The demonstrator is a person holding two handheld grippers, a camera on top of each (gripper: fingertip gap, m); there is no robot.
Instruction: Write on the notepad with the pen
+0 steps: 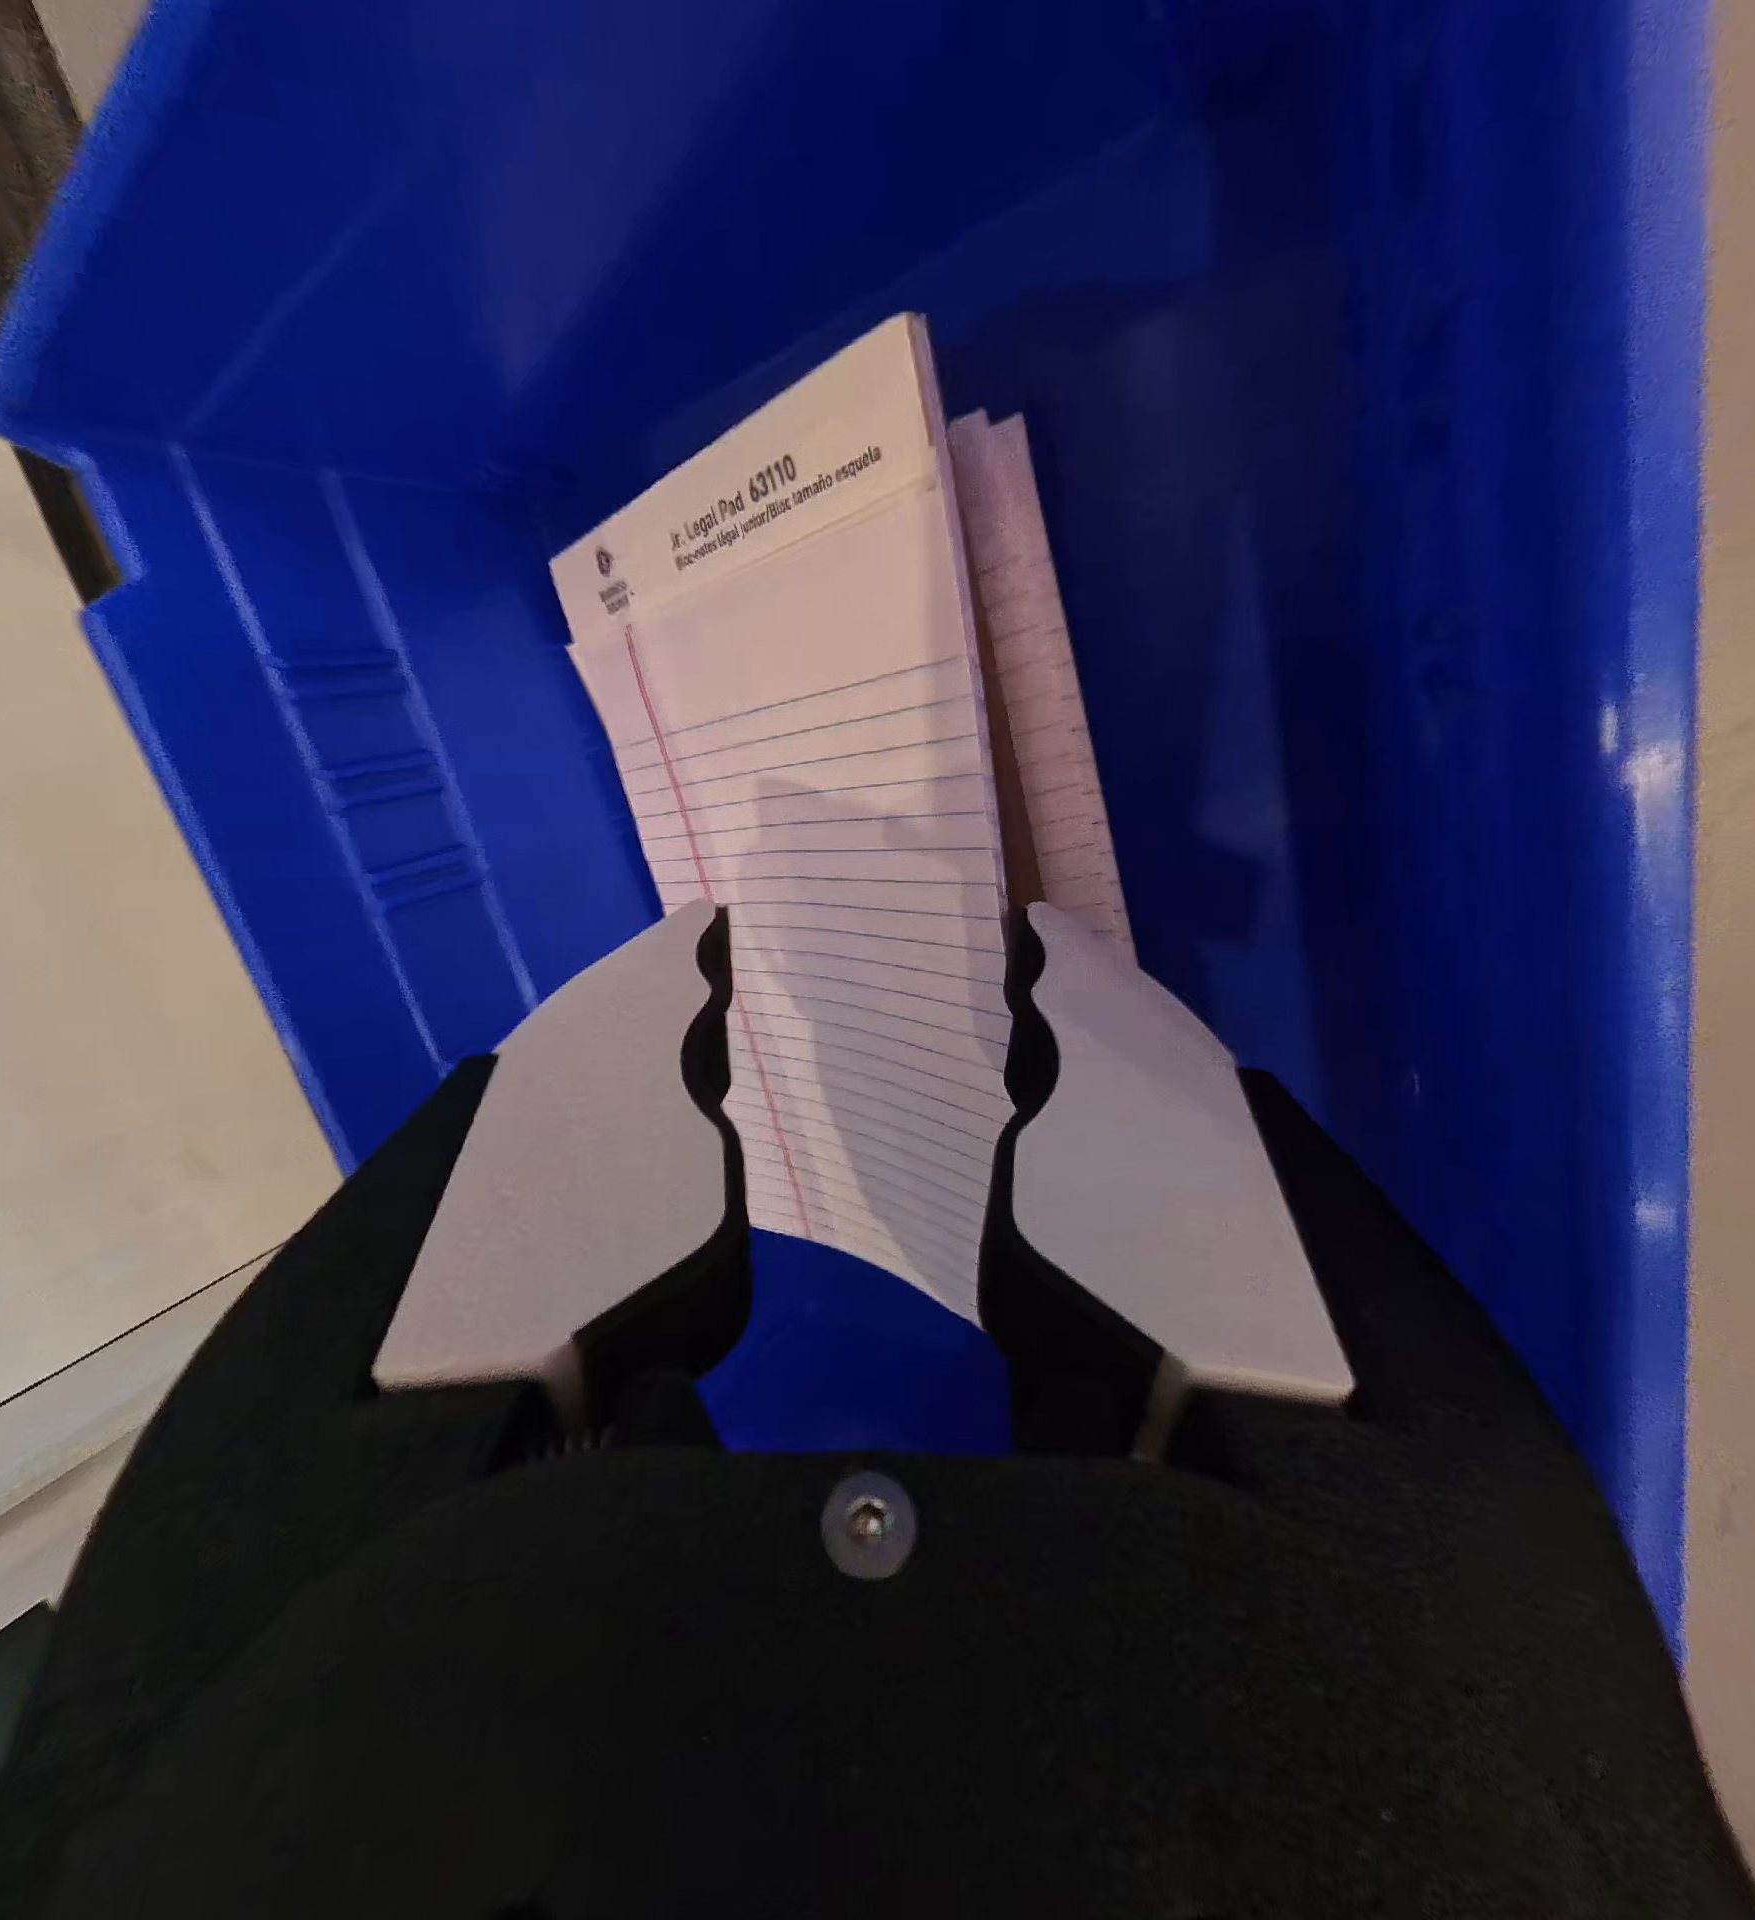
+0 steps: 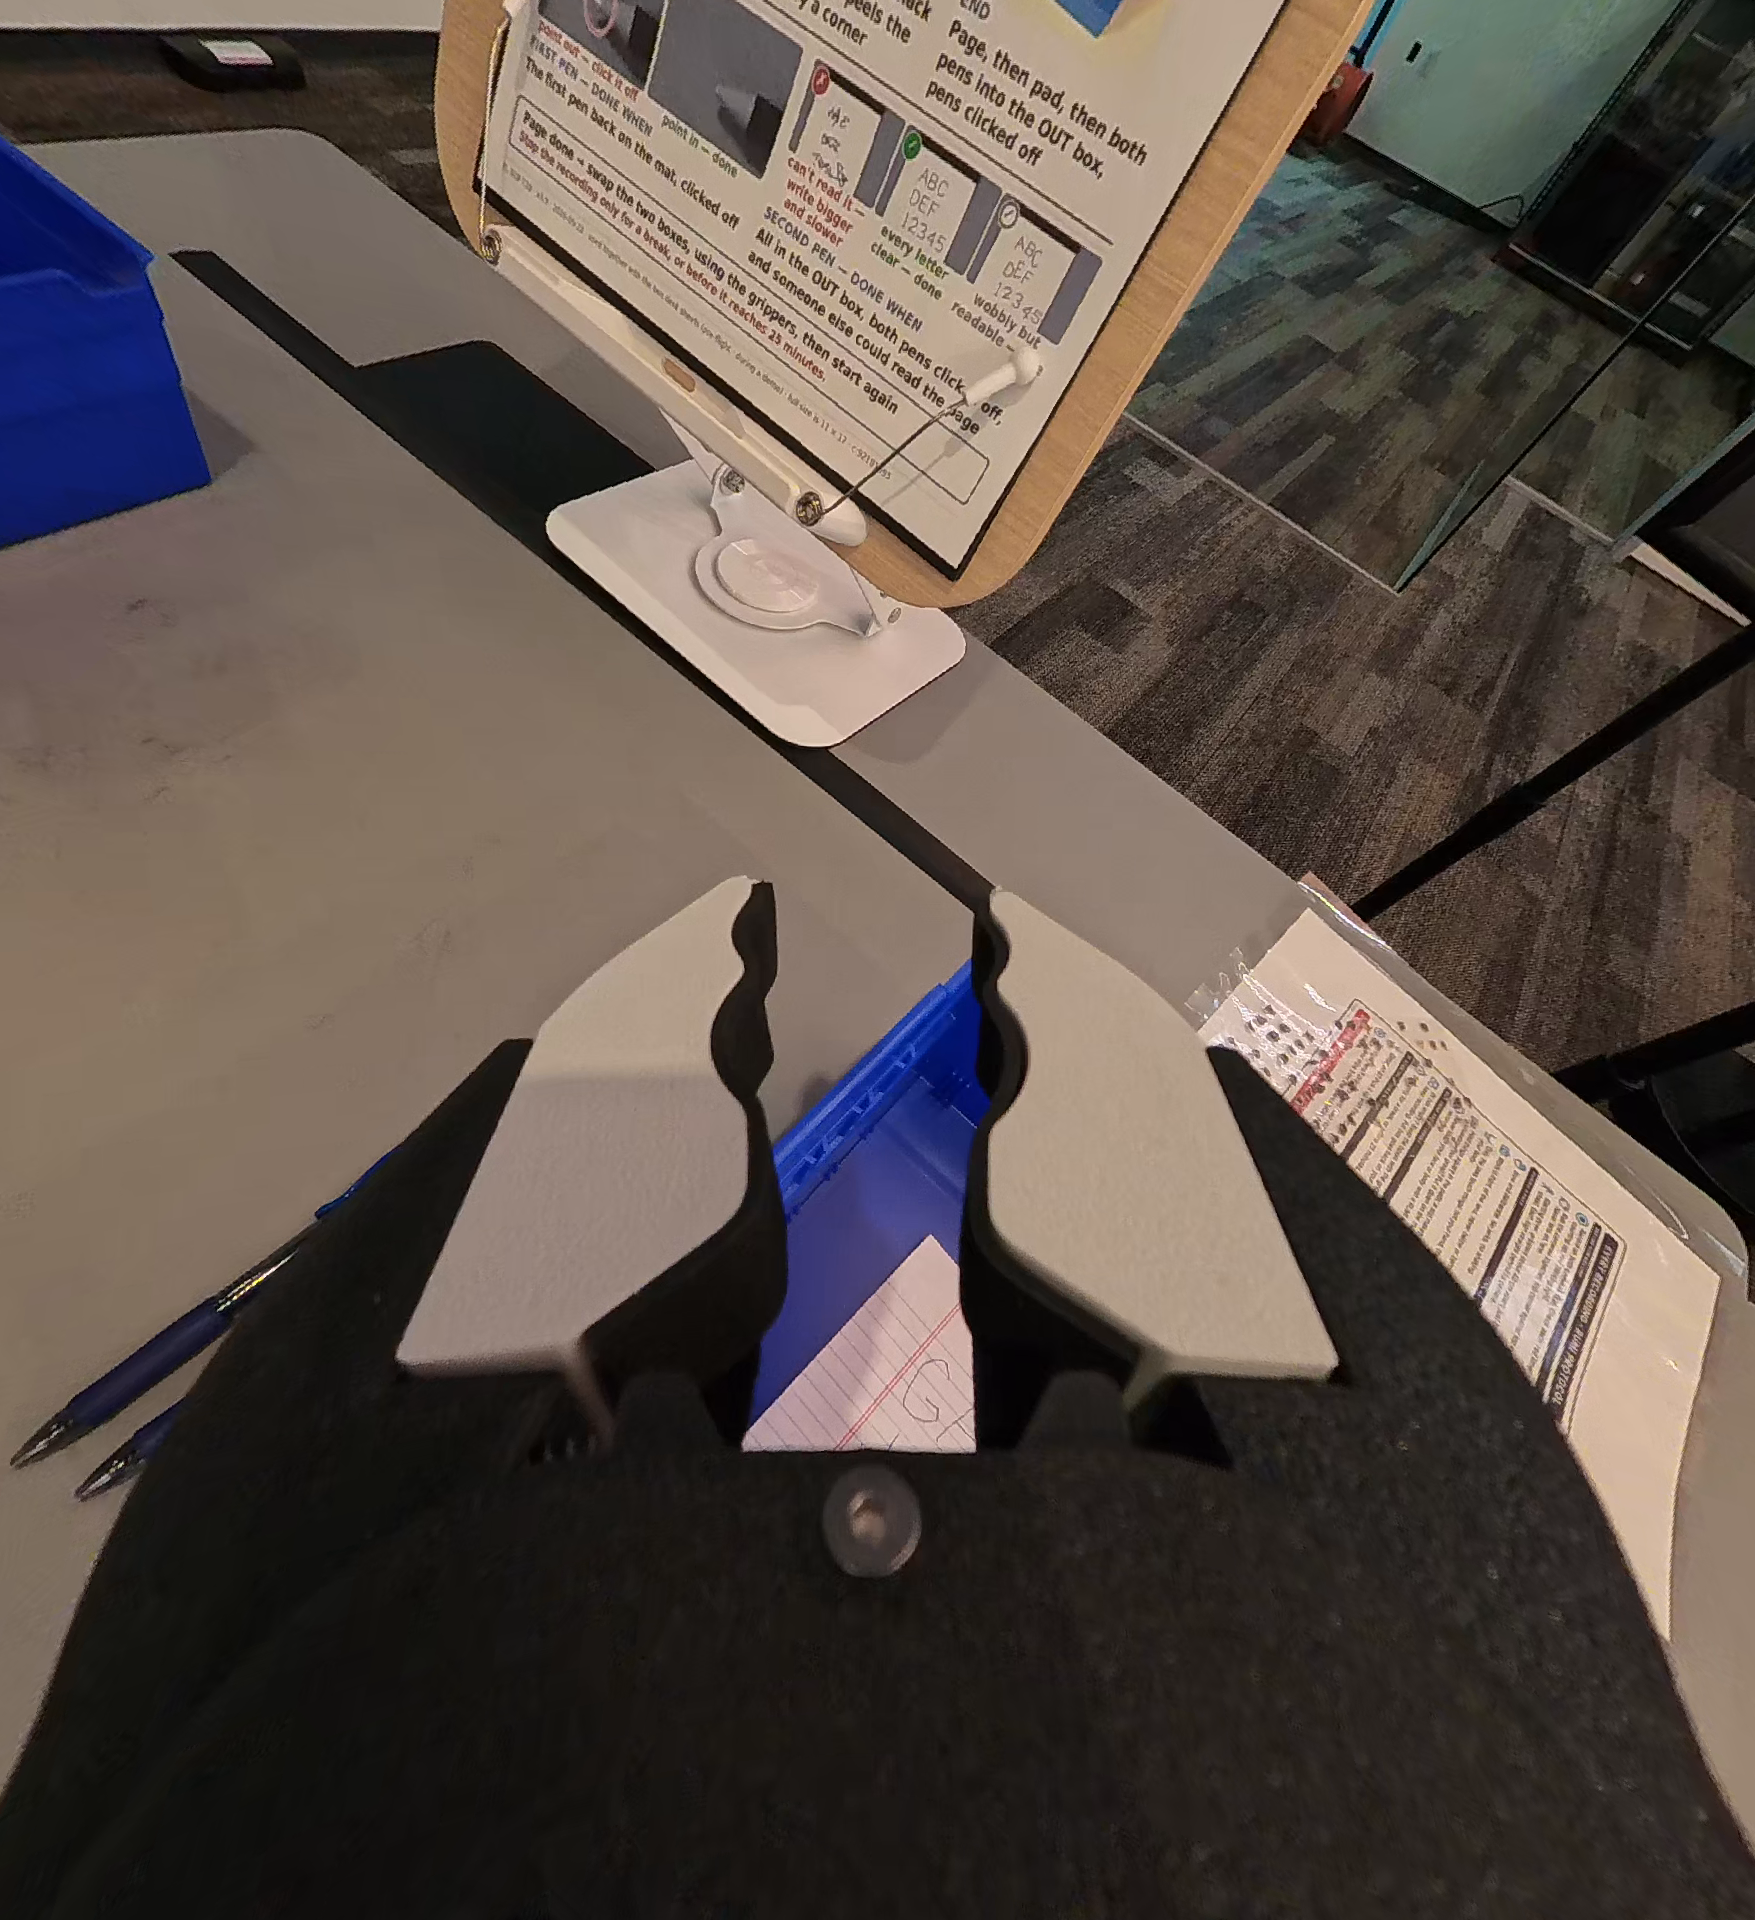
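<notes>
In the left wrist view a white lined notepad leans upright inside a blue bin. My left gripper is open, its fingers spread on either side of the pad's lower half, and I cannot tell whether they touch it. Loose lined sheets stand behind the pad. In the right wrist view my right gripper is open and empty above a second blue bin that holds a lined sheet with handwriting on it. Two blue pens lie on the grey table to its left.
An instruction board on a white stand sits at the table's far edge. A laminated printed sheet lies at the right. The other blue bin shows at the far left. The grey table lies between them. Some 55 cm of space lies between my two pairs of fingers.
</notes>
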